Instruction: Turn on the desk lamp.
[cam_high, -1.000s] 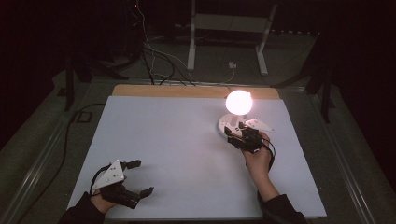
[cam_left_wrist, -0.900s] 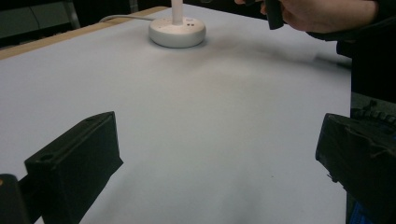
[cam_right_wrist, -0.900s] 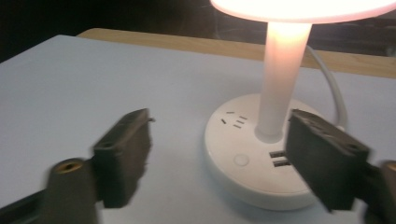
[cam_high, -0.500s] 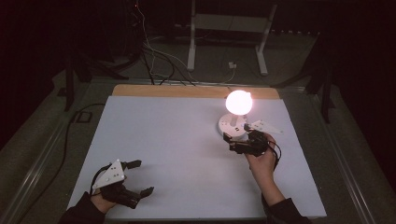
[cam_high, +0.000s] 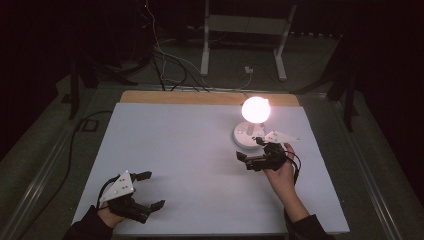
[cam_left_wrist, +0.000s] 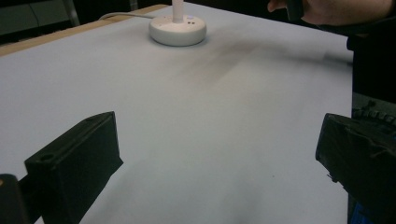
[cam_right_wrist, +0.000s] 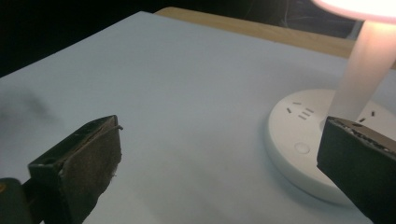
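Observation:
A small white table lamp stands at the back right of the white table top (cam_high: 190, 150), its round globe (cam_high: 256, 109) lit and its disc base (cam_high: 246, 136) below it. My right gripper (cam_high: 248, 154) lies just in front of the base, pointing left. Its jaws have just been opening, stand wide and hold nothing. In the right gripper view the lamp base (cam_right_wrist: 303, 140) and stem (cam_right_wrist: 362, 70) sit by the right jaw of that gripper (cam_right_wrist: 219, 140). My left gripper (cam_high: 151, 190) rests open at the near left, empty, and in the left gripper view (cam_left_wrist: 215, 135) faces the lamp base (cam_left_wrist: 178, 29).
A wooden strip (cam_high: 200, 97) edges the far side of the table. Behind it, cables (cam_high: 165, 60) and a white stand (cam_high: 245, 30) are on the dark floor. The person's right hand (cam_left_wrist: 327, 9) shows at the top of the left gripper view.
My right gripper has drawn back a little from the lamp base toward the near side, and its jaws have spread wider. The left gripper has stayed put and the lamp stays lit.

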